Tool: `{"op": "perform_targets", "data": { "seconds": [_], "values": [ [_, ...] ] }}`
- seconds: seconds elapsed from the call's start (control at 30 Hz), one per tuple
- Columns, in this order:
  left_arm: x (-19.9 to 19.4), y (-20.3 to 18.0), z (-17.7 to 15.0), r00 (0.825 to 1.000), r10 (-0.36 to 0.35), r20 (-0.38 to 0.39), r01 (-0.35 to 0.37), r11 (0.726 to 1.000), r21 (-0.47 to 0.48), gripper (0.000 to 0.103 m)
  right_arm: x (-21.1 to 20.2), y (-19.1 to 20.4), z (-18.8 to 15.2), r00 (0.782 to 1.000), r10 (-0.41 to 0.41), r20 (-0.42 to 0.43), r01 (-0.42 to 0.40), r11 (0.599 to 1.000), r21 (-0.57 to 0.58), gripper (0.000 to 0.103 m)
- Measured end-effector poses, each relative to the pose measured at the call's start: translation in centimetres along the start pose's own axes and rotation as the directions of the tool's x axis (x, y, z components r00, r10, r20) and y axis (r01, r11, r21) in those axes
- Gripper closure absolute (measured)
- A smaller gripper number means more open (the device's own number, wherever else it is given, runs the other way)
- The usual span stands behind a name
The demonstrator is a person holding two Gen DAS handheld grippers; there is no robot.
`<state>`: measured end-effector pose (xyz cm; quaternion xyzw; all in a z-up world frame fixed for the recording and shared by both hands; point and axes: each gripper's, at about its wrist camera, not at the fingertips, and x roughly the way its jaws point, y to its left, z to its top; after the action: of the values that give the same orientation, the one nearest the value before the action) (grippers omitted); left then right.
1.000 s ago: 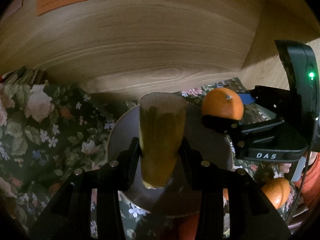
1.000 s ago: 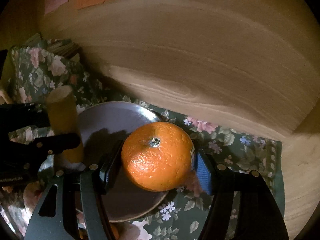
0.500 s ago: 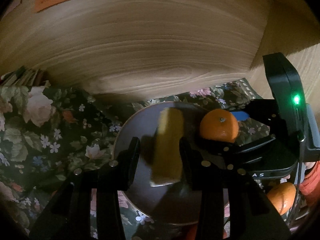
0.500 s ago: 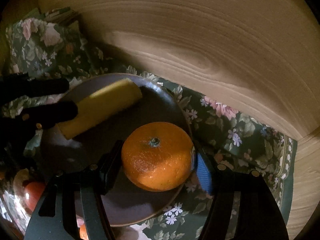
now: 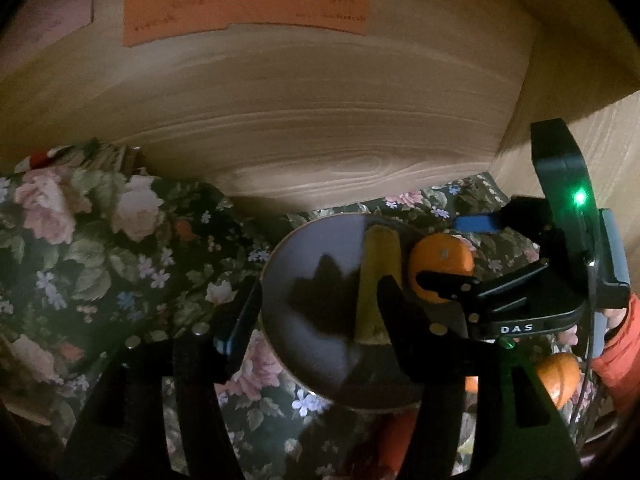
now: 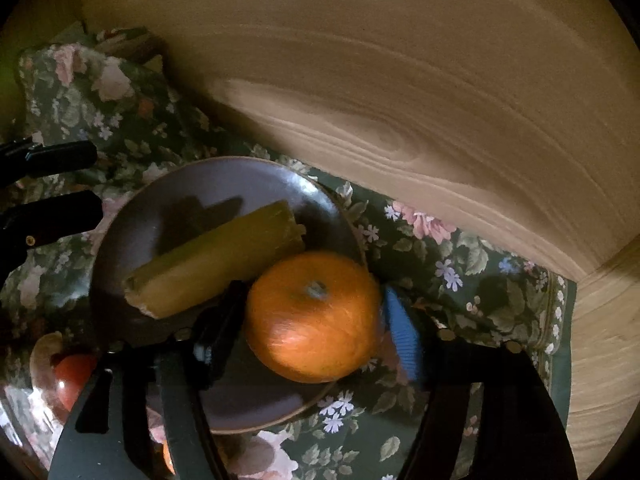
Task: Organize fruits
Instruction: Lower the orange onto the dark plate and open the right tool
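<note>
Both fruits are on the grey plate (image 6: 120, 248) now. The yellow piece of fruit (image 6: 216, 264) lies flat across the plate's middle, and the orange (image 6: 314, 316) sits just beside it at the plate's near rim, stem up. The right gripper (image 6: 314, 328) is spreading its jaws, orange between them with a gap showing at the blue pad. The left gripper (image 5: 316, 312) is opening too, jaws apart over the plate and nothing in them, the yellow piece against the inner side of one finger. A second orange (image 5: 558, 376) waits off the plate's near edge on the floral cloth (image 5: 100, 248).
</note>
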<state>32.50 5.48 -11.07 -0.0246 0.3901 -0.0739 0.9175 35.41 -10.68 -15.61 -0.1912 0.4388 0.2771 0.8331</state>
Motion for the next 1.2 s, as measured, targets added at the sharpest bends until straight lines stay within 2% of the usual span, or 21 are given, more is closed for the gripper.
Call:
{"op": "perform_targets", "data": {
  "seconds": [0.03, 0.2, 0.43, 0.67, 0.73, 0.87, 1.07, 1.2],
  "values": [
    [-0.2, 0.1, -0.1, 1.000, 0.003, 0.000, -0.003, 1.000, -0.001, 0.043, -0.3, 0.3, -0.1, 1.000, -0.009, 0.012, 0.009, 1.000, -0.014, 0.021],
    [-1.6, 0.1, -0.8, 1.000, 0.005, 0.007, -0.005, 1.000, -0.011, 0.043, -1.7, 0.6, 0.2, 0.998, -0.050, 0.031, 0.051, 0.998, -0.039, 0.020],
    [-4.3, -0.8, -2.3, 0.999, 0.010, 0.037, -0.010, 1.000, 0.001, 0.040, -7.4, -0.2, -0.8, 0.990, -0.039, 0.134, 0.032, 0.998, 0.056, 0.020],
    [-7.1, -2.2, -4.9, 0.998, 0.019, 0.064, -0.020, 1.000, 0.017, 0.036, -12.6, 0.1, -4.7, 0.968, -0.091, 0.233, 0.057, 0.988, 0.146, 0.017],
    [-7.7, -2.6, -5.8, 0.997, 0.020, 0.068, -0.021, 1.000, 0.021, 0.031, -13.7, 0.8, -6.3, 0.963, -0.111, 0.245, 0.070, 0.983, 0.171, 0.017],
    [-9.1, -3.4, -8.0, 0.997, 0.028, 0.072, -0.030, 0.999, 0.036, 0.021, -14.4, 1.8, -9.1, 0.962, -0.128, 0.242, 0.076, 0.974, 0.212, 0.017],
    [-9.2, -4.6, -11.0, 0.998, 0.039, 0.043, -0.042, 0.996, 0.075, 0.020, -13.7, 2.9, -12.3, 0.972, -0.088, 0.216, 0.027, 0.963, 0.267, 0.017],
    [-8.5, -5.0, -12.5, 1.000, 0.030, 0.008, -0.030, 0.996, 0.081, 0.020, -13.2, 3.9, -13.4, 0.973, -0.101, 0.206, 0.043, 0.963, 0.268, 0.017]
  ]
}}
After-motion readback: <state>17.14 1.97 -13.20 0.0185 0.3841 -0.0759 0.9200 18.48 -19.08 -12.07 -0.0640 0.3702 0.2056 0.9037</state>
